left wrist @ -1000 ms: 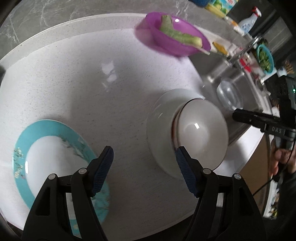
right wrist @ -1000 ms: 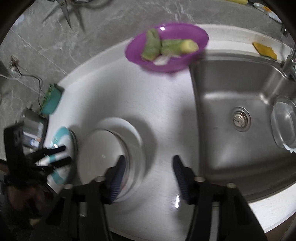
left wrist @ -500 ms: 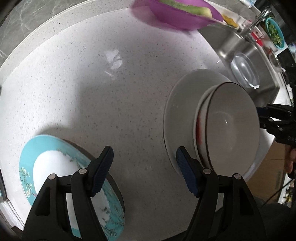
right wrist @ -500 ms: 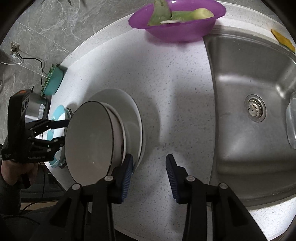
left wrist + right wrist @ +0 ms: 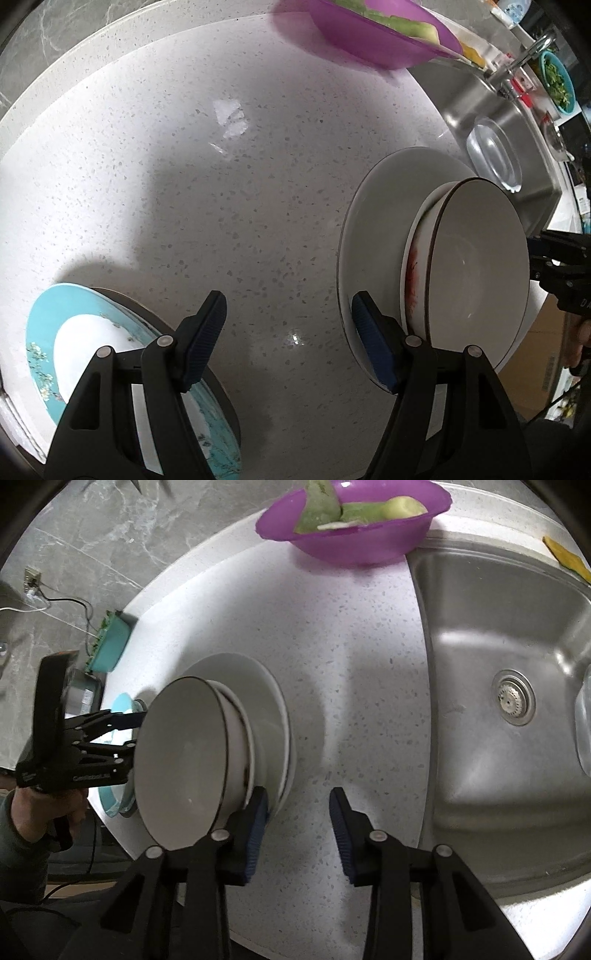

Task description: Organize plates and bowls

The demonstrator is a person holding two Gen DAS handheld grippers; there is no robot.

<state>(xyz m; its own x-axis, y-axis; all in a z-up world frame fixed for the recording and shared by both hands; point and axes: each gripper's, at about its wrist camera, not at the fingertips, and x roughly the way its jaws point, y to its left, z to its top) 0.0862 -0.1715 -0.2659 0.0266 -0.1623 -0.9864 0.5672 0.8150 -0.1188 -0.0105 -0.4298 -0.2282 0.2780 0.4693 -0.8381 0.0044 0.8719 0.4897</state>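
Note:
A white bowl with a dark rim (image 5: 476,266) (image 5: 181,753) sits nested in a second bowl (image 5: 417,266) on a white plate (image 5: 373,206) (image 5: 258,686) on the speckled counter. A teal-rimmed plate (image 5: 48,325) lies at the counter's left front, and shows in the right wrist view (image 5: 118,705) behind the left gripper. My left gripper (image 5: 288,325) is open and empty between the teal plate and the white stack. My right gripper (image 5: 299,805) is open and empty, its left finger (image 5: 255,819) at the white plate's near edge.
A purple bowl of green vegetable pieces (image 5: 354,520) (image 5: 373,33) stands at the back. A steel sink (image 5: 509,701) lies to the right, with a clear glass dish (image 5: 495,158) in it. A teal container (image 5: 110,646) is at the far left edge.
Both grippers have come closer to the white stack and lower over the counter. The right gripper's fingers have narrowed a little since a second ago. The dishes have not moved.

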